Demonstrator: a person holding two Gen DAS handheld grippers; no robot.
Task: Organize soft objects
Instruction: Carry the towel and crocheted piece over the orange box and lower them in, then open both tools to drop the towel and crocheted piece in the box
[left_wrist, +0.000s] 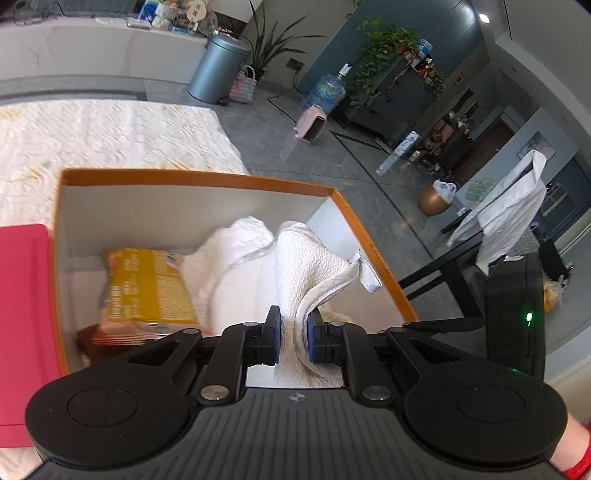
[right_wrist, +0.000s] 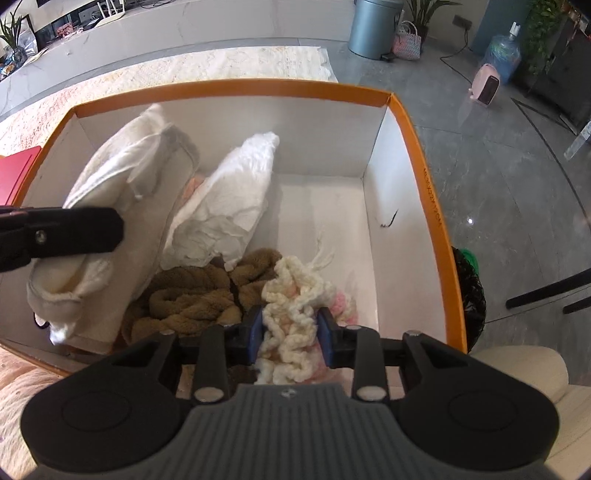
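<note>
An orange-rimmed white box (left_wrist: 207, 178) (right_wrist: 236, 85) stands on a cream rug. My left gripper (left_wrist: 293, 332) is shut on a white textured towel (left_wrist: 306, 266) and holds it over the box; it shows at the left of the right wrist view (right_wrist: 74, 229) with the towel (right_wrist: 122, 173). My right gripper (right_wrist: 290, 332) is shut on a cream and pink chunky yarn bundle (right_wrist: 291, 299) low inside the box. Beside it lie a brown chunky yarn bundle (right_wrist: 195, 295) and a white crumpled cloth (right_wrist: 232, 199). A yellow packet (left_wrist: 147, 288) lies in the box.
A red flat object (left_wrist: 22, 314) lies left of the box. Beyond the rug (left_wrist: 110, 133) on the grey floor are a metal bin (left_wrist: 218, 68), a pink heater (left_wrist: 312, 123), a water bottle (left_wrist: 327, 90) and a black table (left_wrist: 461, 258) with a white bag.
</note>
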